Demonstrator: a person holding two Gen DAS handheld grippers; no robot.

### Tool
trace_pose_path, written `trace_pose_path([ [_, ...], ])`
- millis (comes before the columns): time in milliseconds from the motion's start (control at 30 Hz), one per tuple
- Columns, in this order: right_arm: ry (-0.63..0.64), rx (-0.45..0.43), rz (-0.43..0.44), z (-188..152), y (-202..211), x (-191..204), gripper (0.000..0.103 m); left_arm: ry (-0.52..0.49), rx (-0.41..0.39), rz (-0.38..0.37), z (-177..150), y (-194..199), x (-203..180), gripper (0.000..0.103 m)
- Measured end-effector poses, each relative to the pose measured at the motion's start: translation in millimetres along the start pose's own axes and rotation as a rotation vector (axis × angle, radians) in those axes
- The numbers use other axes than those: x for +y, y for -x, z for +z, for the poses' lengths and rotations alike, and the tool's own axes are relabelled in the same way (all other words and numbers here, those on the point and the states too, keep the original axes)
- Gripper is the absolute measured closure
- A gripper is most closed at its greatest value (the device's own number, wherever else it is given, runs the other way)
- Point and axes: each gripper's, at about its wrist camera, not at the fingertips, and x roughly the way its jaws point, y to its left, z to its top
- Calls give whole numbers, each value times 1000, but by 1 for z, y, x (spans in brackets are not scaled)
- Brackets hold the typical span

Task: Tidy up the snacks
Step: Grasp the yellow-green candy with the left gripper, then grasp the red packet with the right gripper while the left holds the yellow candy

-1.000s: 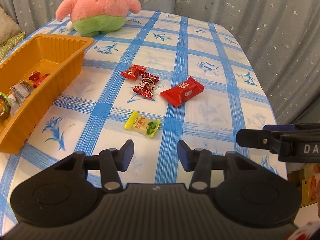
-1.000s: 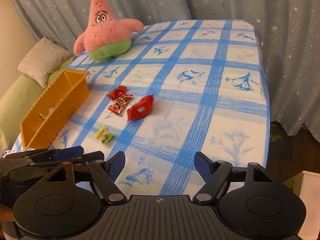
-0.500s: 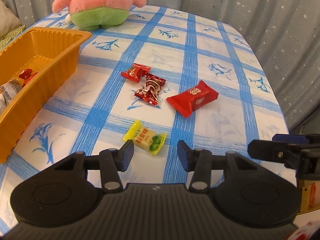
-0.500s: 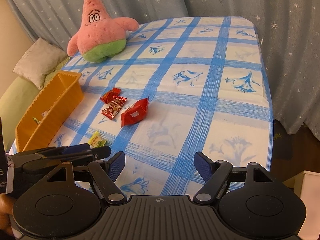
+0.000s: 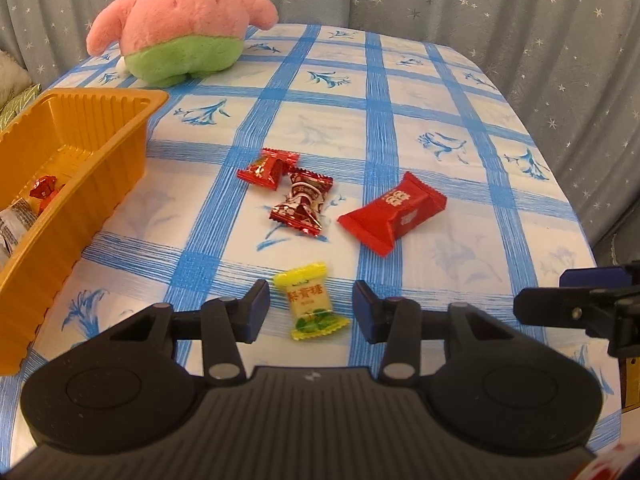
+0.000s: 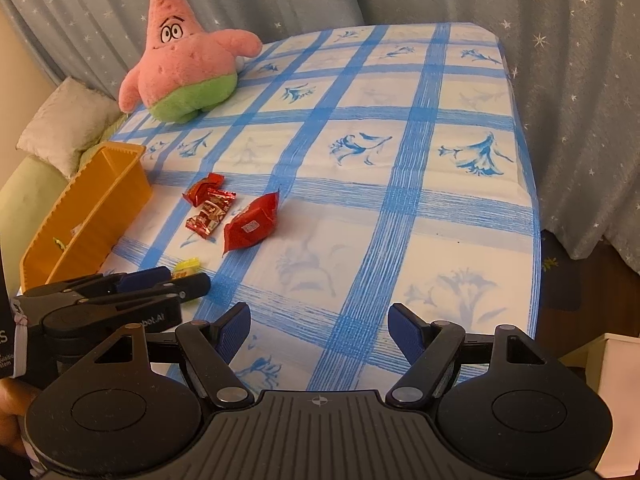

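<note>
Our left gripper (image 5: 308,306) was closing around, not yet touching, the yellow candy (image 5: 310,302) lying skewed on the desk (image 5: 440,120) between its pads, where we judged the slick wrapper might squirt free; our right gripper (image 6: 320,330) stood wide and empty.

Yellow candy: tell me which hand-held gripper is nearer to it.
Left. The left hand-held gripper straddles the yellow candy, jaws closing without touching it yet. The right hand-held gripper hangs apart, off to its right.
</note>
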Motion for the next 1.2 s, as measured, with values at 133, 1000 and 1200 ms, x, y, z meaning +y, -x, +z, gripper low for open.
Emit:
trace_pose_path([
  [133, 0, 2, 1, 1, -2, 0, 27, 5, 3, -7, 1, -1, 3, 78],
  [1000, 15, -60, 124, 46, -52, 24, 28, 118, -53, 139, -3, 36, 65, 85],
  [1200, 24, -55, 119, 52, -72, 30, 43, 149, -47, 148, -10, 41, 72, 85],
])
